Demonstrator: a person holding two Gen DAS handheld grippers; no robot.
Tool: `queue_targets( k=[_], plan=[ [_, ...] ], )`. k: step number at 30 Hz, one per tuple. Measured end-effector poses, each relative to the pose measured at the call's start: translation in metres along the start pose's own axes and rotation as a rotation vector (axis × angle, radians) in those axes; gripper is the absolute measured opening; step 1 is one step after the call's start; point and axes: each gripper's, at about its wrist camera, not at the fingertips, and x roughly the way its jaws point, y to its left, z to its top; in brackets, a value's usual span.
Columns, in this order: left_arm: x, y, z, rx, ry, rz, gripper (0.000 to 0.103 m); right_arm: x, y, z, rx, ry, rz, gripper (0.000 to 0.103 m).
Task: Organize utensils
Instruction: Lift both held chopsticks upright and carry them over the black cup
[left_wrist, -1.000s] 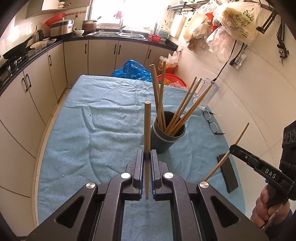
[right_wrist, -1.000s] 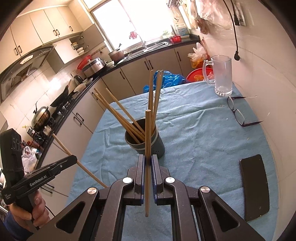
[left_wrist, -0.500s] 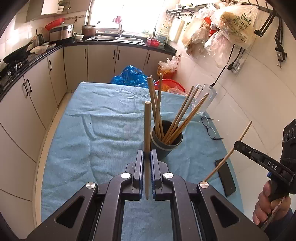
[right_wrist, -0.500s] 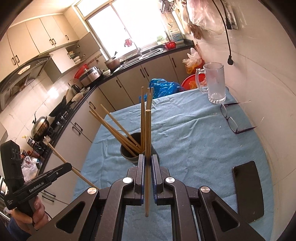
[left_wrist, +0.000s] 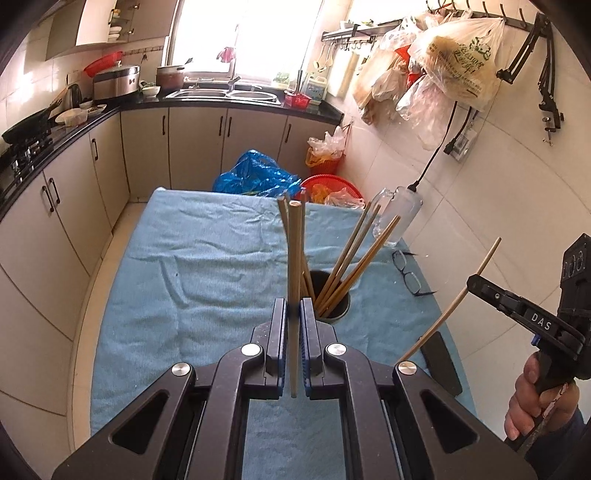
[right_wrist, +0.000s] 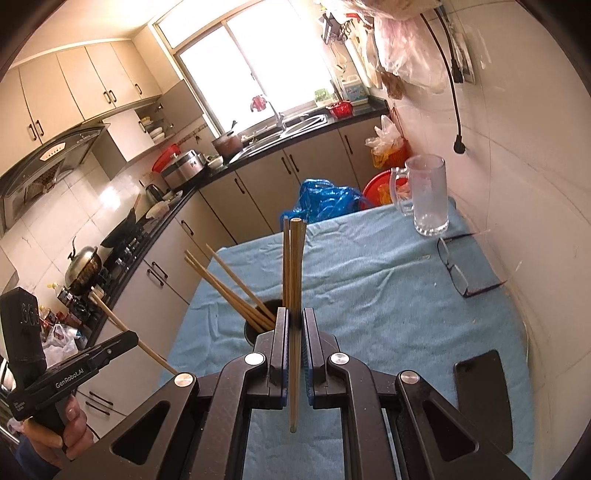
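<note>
Chopsticks, one clamped upright in each closed hand-held gripper, left (left_wrist: 293, 319) and right (right_wrist: 294, 325), are held above the dark holder (left_wrist: 334, 314) on the cloth-covered worktop (left_wrist: 177, 258); each should be lowered tip-first, clear of the leaning sticks (left_wrist: 354, 258).

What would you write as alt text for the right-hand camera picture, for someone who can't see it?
Black tongs pinch one upright wooden chopstick above a dark cup of chopsticks on a blue-clothed table. At left, a hand holds second tongs gripping another chopstick; a glass mug, eyeglasses and phone lie right.
</note>
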Motion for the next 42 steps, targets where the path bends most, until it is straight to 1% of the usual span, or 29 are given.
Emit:
queue_targets(
  k=[13,23,28,34,42],
  plan=[
    [-0.019,-0.012,0.047,0.017,-0.079,-0.029,0.006,-0.01,0.014,0.04,-0.018,-0.072,0.017,0.007],
    [-0.02,-0.021,0.075,0.029,-0.118,-0.047,0.006,-0.011,0.021,0.076,-0.006,-0.124,0.036,0.007],
    [-0.014,-0.022,0.086,0.026,-0.128,-0.047,0.006,-0.009,0.028,0.089,-0.01,-0.145,0.038,0.007],
    [-0.003,-0.022,0.092,0.019,-0.128,-0.048,0.006,0.004,0.031,0.1,-0.007,-0.155,0.028,0.007],
    [0.025,-0.022,0.088,0.033,-0.118,-0.027,0.006,0.034,0.032,0.096,-0.024,-0.135,0.007,0.007]
  ],
)
